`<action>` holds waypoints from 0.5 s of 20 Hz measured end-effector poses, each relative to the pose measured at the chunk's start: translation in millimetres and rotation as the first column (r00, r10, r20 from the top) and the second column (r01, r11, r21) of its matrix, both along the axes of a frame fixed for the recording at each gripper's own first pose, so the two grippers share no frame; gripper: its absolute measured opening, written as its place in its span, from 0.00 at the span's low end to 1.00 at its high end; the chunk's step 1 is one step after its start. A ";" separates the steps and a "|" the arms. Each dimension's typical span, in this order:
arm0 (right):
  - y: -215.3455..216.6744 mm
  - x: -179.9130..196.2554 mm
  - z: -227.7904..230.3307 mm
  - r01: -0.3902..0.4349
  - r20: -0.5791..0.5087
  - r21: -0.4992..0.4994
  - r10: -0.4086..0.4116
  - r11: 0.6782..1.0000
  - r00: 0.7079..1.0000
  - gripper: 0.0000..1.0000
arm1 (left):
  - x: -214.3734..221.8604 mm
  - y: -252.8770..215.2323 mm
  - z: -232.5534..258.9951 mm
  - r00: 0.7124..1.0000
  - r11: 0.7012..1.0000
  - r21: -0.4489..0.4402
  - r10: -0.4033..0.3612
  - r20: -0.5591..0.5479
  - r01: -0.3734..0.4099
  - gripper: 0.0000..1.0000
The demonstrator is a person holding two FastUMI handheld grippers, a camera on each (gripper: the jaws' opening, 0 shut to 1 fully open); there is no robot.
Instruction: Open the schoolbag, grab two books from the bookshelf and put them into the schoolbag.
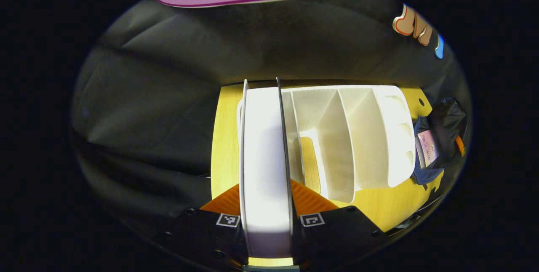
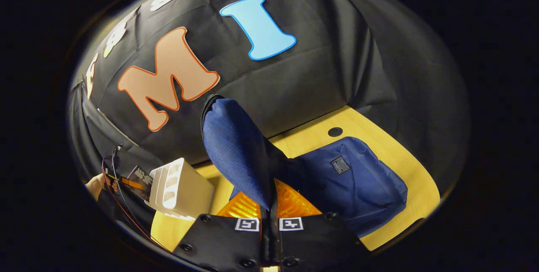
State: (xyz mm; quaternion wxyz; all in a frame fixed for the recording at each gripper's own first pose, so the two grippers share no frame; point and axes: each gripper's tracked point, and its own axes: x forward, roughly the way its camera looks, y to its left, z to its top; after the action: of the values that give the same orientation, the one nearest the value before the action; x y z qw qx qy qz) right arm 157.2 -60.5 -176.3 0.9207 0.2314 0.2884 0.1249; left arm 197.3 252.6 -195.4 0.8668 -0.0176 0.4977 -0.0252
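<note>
Left tongs (image 1: 266, 221) clamp a white book (image 1: 264, 166), white bookshelf (image 1: 358, 137) just ahead; right tongs (image 2: 269, 225) pinch blue schoolbag (image 2: 353, 188) flap (image 2: 236, 150) above bench (image 2: 404, 158)

One book (image 1: 264, 171) is in sight, white-edged, standing between the left gripper's (image 1: 266, 221) two fingers. One white bookshelf (image 1: 358, 137) stands on one yellow table (image 1: 223, 145); it has three open slots that can be counted in the left gripper view, though the book may hide another. One blue schoolbag (image 2: 353, 188) lies on the table, with one flap (image 2: 236, 154) of it raised and pinched in the right gripper (image 2: 269, 221). There are two grippers in all, each with two fingers. One round hole (image 2: 335, 132) shows in the tabletop. One hand (image 2: 96, 185) appears at the far edge of the right gripper view.
</note>
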 end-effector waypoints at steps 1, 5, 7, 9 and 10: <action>-0.5 0.5 0.9 0.001 0.000 0.002 -0.001 1.000 1.000 0.03 | 0.5 0.6 1.1 1.000 1.000 -0.006 0.013 0.004 -0.013 0.36; -1.4 -0.4 1.9 -0.003 0.002 -0.001 0.003 1.000 1.000 0.03 | 4.5 2.9 6.5 0.997 0.998 -0.040 0.053 0.059 -0.051 0.37; -1.9 -0.1 2.7 -0.002 0.003 -0.001 0.002 1.000 1.000 0.04 | 7.3 5.0 8.0 0.994 0.997 -0.049 0.063 0.085 -0.059 0.36; -1.5 -0.5 2.5 -0.003 0.004 0.000 0.003 1.000 1.000 0.03 | 10.2 6.2 13.7 0.991 0.996 -0.059 0.080 0.111 -0.074 0.36; -1.4 -0.6 2.4 -0.003 0.004 0.000 0.003 1.000 1.000 0.03 | 11.2 5.7 17.5 0.989 0.995 -0.063 0.085 0.119 -0.078 0.37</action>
State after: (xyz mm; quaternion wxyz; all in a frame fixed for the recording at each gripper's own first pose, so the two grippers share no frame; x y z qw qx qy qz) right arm 156.6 -61.9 -173.9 0.9211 0.2308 0.2867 0.1267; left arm 208.5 258.3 -178.0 0.8948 -0.0618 0.4421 -0.0053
